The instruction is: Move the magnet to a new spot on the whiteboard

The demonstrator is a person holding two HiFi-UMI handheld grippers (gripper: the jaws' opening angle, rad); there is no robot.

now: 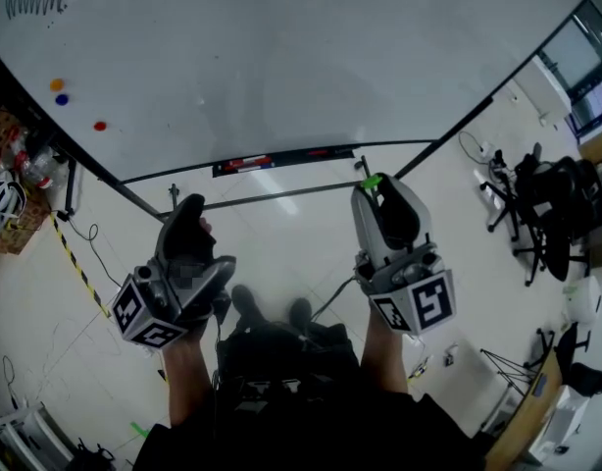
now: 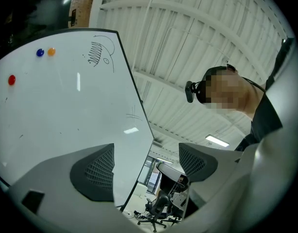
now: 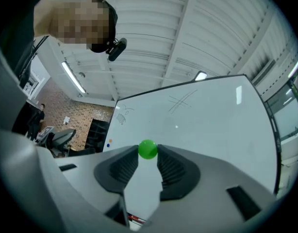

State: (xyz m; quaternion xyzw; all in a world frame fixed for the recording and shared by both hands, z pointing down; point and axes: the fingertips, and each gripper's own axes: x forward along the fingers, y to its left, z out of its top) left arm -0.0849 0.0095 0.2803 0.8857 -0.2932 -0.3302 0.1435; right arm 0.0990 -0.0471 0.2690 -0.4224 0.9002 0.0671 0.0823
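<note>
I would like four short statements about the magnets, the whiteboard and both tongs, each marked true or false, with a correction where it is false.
1. The right tongs grip a green magnet. True.
2. The left tongs grip a marker. False: they are open and empty.
3. An orange magnet and a blue magnet sit side by side on the whiteboard. True.
4. The whiteboard bears no drawing. False: a black scribble is near one corner.
</note>
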